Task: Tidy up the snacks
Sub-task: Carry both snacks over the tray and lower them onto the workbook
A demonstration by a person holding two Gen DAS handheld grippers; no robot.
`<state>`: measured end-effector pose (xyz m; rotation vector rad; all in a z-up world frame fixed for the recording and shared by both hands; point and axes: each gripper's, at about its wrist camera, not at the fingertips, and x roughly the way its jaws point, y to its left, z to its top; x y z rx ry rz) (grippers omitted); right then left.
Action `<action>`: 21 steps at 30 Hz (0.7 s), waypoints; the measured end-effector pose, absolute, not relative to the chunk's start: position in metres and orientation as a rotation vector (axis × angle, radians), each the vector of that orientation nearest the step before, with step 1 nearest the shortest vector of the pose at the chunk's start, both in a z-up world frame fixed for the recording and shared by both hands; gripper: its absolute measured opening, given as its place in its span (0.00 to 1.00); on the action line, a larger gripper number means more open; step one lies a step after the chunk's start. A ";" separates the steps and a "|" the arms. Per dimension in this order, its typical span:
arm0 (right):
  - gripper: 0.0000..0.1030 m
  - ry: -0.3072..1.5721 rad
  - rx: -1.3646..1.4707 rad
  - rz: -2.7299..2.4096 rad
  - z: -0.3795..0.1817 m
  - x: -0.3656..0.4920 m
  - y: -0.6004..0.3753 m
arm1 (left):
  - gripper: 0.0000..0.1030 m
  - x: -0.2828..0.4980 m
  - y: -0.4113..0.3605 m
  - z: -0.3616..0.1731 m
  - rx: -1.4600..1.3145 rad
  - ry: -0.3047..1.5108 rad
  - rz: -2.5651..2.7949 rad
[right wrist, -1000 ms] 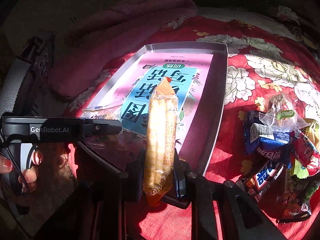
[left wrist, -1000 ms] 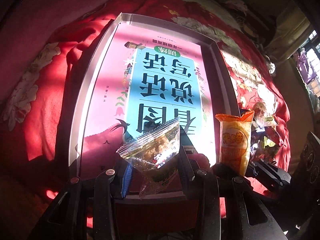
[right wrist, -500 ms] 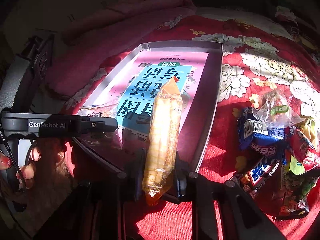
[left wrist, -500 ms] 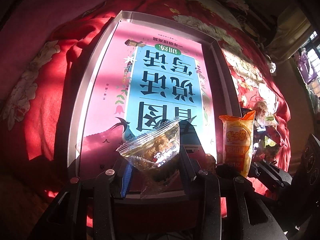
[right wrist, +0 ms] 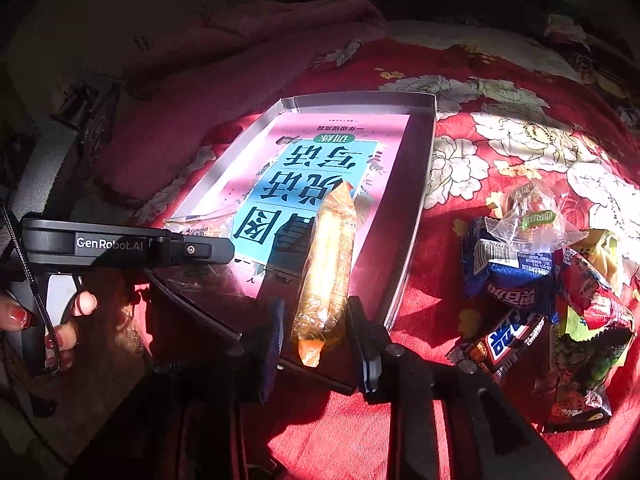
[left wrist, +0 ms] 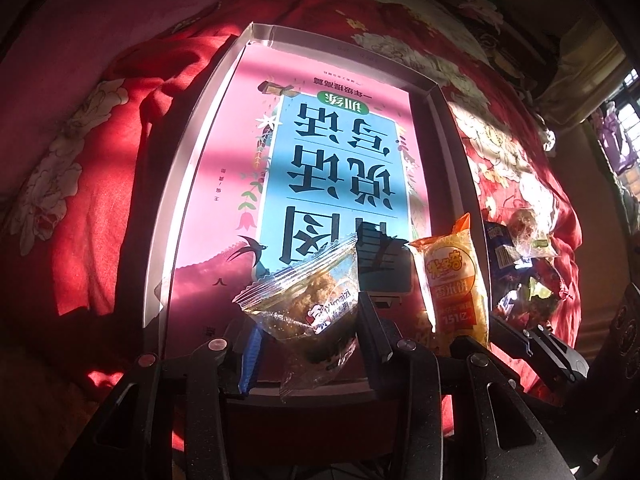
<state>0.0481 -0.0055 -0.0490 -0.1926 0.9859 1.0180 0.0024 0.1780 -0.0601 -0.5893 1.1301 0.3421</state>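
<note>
Both grippers have eased lower over the box's near edge, snacks still clamped.
Left gripper (left wrist: 308, 344) pinches the clear snack packet (left wrist: 306, 304); right gripper (right wrist: 316, 332) squeezes the orange rice-cracker pack (right wrist: 326, 268) above the shallow box (right wrist: 416, 216).

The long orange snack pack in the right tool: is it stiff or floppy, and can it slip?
The orange snack pack probably stays fairly stiff: it stands straight out from the right tool without drooping. Its glossy film looks slippery, so it might slide. It seems light for its size, likely puffed and crushable.
</note>
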 end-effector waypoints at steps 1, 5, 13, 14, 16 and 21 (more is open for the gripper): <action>0.33 0.982 -0.190 1.016 -0.048 0.048 -0.007 | 0.42 0.002 0.178 -0.059 -0.587 1.126 0.344; 0.36 0.972 -0.171 1.006 -0.043 0.051 -0.012 | 0.52 0.002 0.178 -0.052 -0.577 1.111 0.354; 0.38 0.942 -0.143 0.990 -0.035 0.053 -0.024 | 0.55 -0.001 0.176 -0.040 -0.555 1.080 0.361; 0.39 0.938 -0.139 0.987 -0.034 0.053 -0.026 | 0.55 -0.001 0.175 -0.038 -0.549 1.074 0.361; 0.42 0.923 -0.131 0.982 -0.031 0.054 -0.029 | 0.55 0.000 0.172 -0.034 -0.534 1.062 0.364; 0.42 0.885 -0.121 0.972 -0.022 0.056 -0.037 | 0.56 0.001 0.162 -0.020 -0.477 1.034 0.372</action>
